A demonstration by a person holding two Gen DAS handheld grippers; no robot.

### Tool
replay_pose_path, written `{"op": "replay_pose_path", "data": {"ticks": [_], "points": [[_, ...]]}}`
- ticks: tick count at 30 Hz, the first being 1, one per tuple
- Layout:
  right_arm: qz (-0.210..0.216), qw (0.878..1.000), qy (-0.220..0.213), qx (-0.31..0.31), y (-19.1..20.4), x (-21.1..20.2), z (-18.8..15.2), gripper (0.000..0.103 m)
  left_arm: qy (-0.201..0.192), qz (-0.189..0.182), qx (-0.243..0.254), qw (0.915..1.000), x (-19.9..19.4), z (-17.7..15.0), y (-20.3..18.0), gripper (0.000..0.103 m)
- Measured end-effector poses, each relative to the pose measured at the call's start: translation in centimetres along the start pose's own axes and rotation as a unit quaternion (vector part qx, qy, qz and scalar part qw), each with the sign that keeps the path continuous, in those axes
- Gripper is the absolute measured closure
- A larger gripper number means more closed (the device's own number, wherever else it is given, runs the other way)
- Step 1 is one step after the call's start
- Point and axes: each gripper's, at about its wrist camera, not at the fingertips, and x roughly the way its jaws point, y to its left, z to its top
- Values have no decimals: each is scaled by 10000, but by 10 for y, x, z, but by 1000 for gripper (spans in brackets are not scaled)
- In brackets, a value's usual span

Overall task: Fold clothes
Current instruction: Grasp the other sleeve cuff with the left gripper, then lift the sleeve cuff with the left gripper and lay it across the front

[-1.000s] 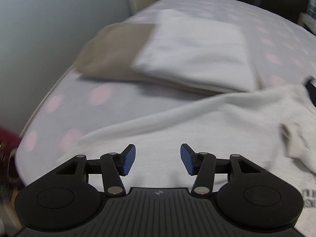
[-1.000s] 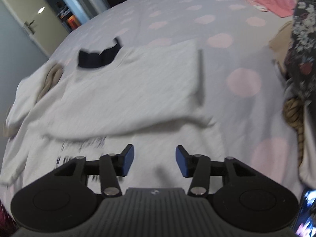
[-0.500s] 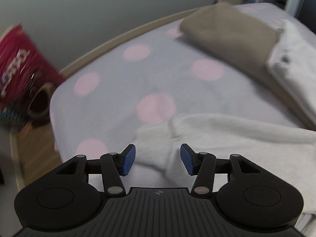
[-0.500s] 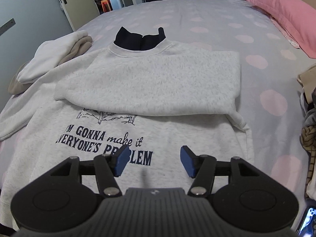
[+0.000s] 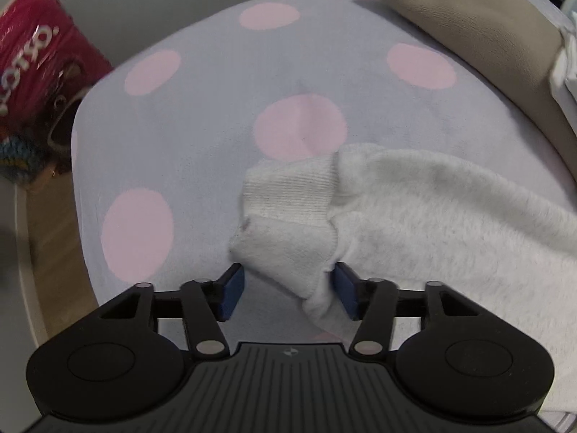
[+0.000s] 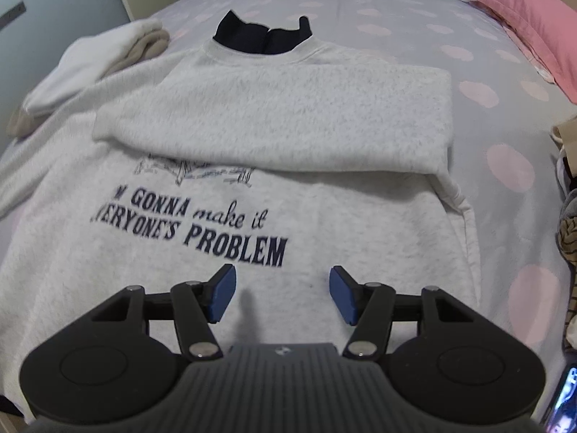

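Fabric of the sleeve cuff (image 5: 288, 195) sits right between the left claw's (image 5: 286, 290) spread pads, one pad touching it but not yet pinching, while the right claw (image 6: 281, 294), also spread wide and holding nothing, hovers over the lower front of the grey sweatshirt (image 6: 252, 223) on the bed (image 6: 505, 166). Beyond the right claw one sleeve (image 6: 274, 115) already lies folded across the chest, so the other sleeve looks to be the step in hand. Next the left claw would need to pinch that cuff and carry it across.
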Motion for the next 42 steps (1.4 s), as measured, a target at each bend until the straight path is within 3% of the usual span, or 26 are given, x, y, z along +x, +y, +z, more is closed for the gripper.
{"op": "replay_pose_path", "data": {"ticks": [3, 9, 11, 16, 19, 25, 32, 37, 42], "points": [[-98, 9998, 153, 31, 1, 2, -4, 42, -389, -130, 197, 9990, -28, -10, -18, 88], [-159, 9981, 365, 476, -2, -1, -13, 35, -1164, -388, 589, 9907, -83, -30, -53, 92], [-167, 9984, 379, 384, 3, -3, -15, 32, -1490, -746, 713, 9834, -112, -39, -66, 93], [-368, 9985, 393, -88, 19, -4, -19, 32, -2053, -1894, 1078, 9541, -181, -69, -99, 93], [-381, 9985, 378, -138, 24, -6, -21, 29, -2179, -2458, 1444, 9334, -204, -93, -130, 94], [-257, 9994, 218, 76, 27, -14, -22, 28, -2200, -3092, 2582, 8884, -226, -159, -192, 94], [-170, 9994, 180, 258, 28, -15, -21, 29, -1960, -3134, 3807, 8476, -214, -236, -251, 94], [-124, 9991, 222, 334, 27, -11, -21, 29, -1934, -2652, 4745, 8168, -186, -292, -279, 94], [-106, 9989, 280, 363, 27, -4, -20, 29, -1823, -2371, 5308, 7930, -166, -320, -285, 94]]}}
